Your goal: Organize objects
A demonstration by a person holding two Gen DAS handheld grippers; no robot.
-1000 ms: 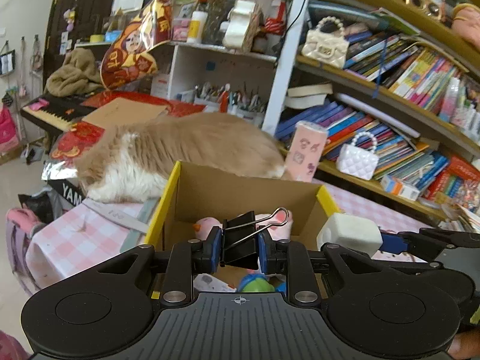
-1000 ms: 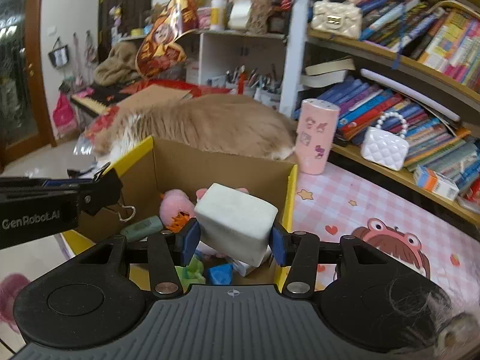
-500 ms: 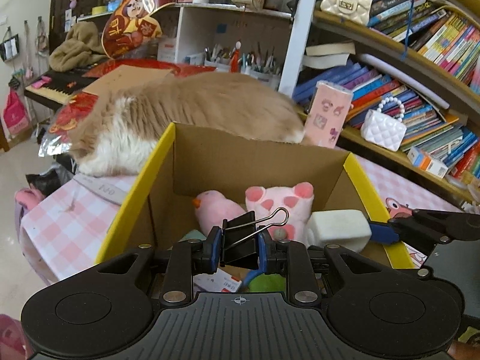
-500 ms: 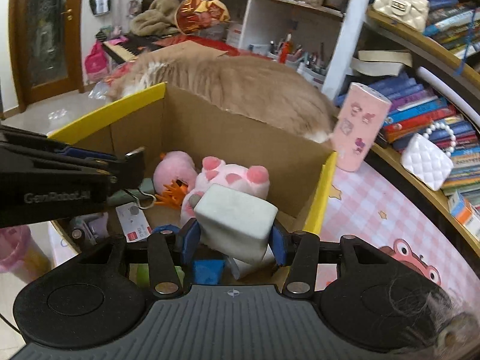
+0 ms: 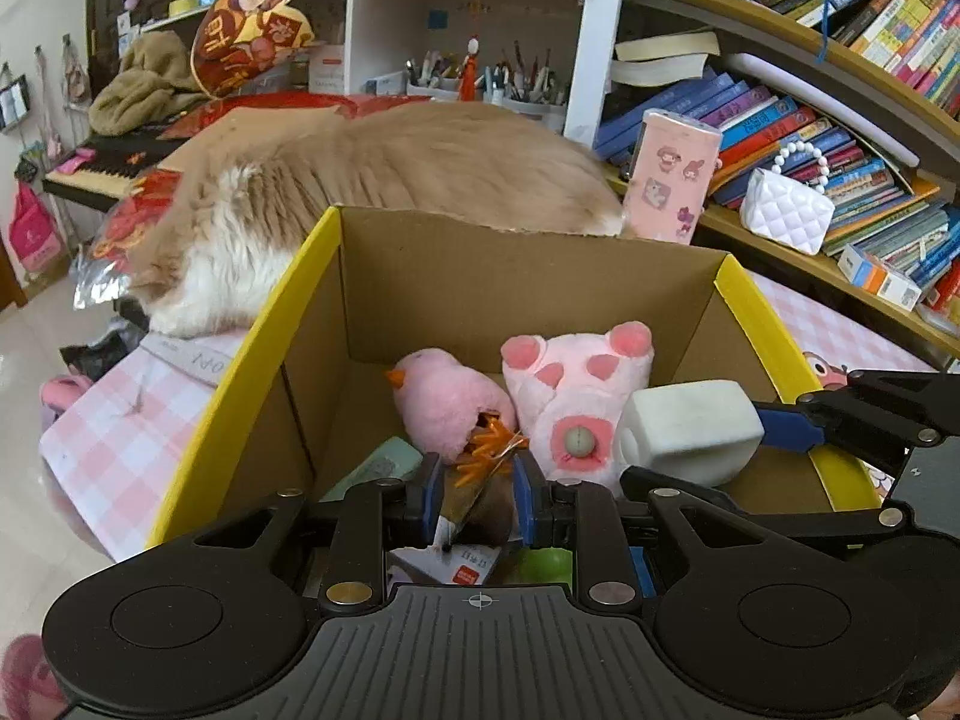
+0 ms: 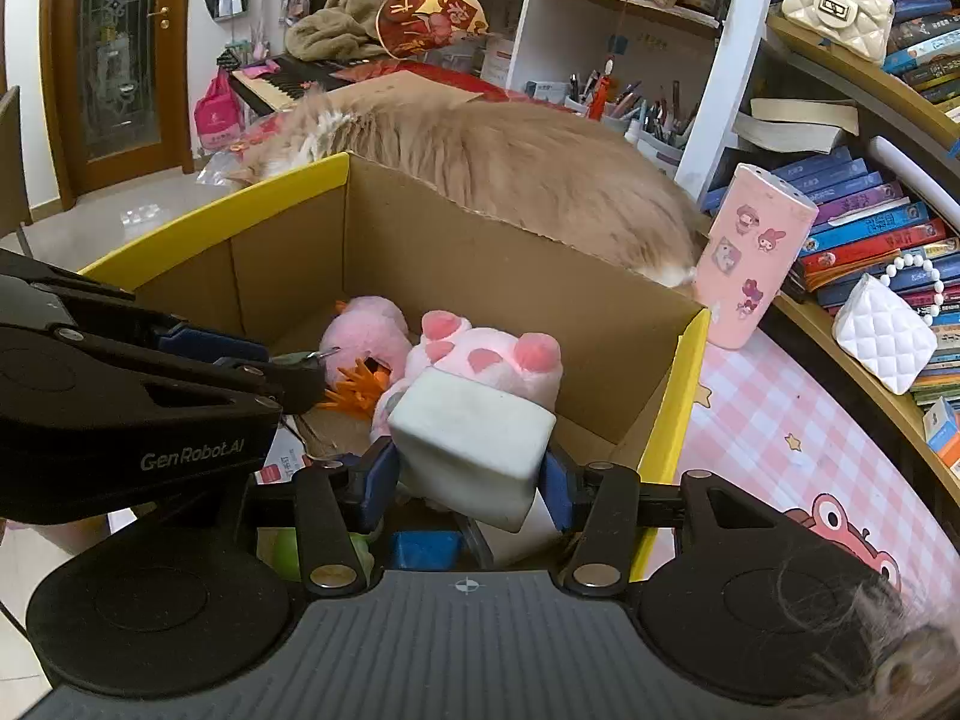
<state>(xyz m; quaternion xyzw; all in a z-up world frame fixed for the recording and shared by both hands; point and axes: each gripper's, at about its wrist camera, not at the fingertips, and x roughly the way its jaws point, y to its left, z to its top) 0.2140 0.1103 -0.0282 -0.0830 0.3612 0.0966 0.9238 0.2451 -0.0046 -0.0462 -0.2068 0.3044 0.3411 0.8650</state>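
Note:
A cardboard box (image 5: 288, 282) with yellow rims holds a pink chick plush (image 5: 444, 402), a pink pig plush (image 5: 576, 384) and small items. My left gripper (image 5: 477, 498) hangs over the box's near part with its jaws opening. The black binder clip (image 5: 480, 495) between its pads is tilted and blurred, slipping loose. In the right wrist view that clip (image 6: 297, 384) shows at the left gripper's tip. My right gripper (image 6: 467, 480) is shut on a white foam block (image 6: 474, 444) just above the pig plush (image 6: 492, 360). The same block (image 5: 684, 420) appears at the right in the left wrist view.
A long-haired ginger and white cat (image 5: 390, 168) lies right behind the box's far wall. A pink cylinder with stickers (image 5: 672, 180) stands at the box's back right corner. Bookshelves (image 5: 810, 120) with a white quilted purse (image 5: 786, 210) run along the right. The table has a pink checked cloth (image 5: 120, 438).
Both grippers came forward and down over the box, so its inside now fills the views. The clip, upright and firmly pinched before, now tilts and blurs between the left pads.

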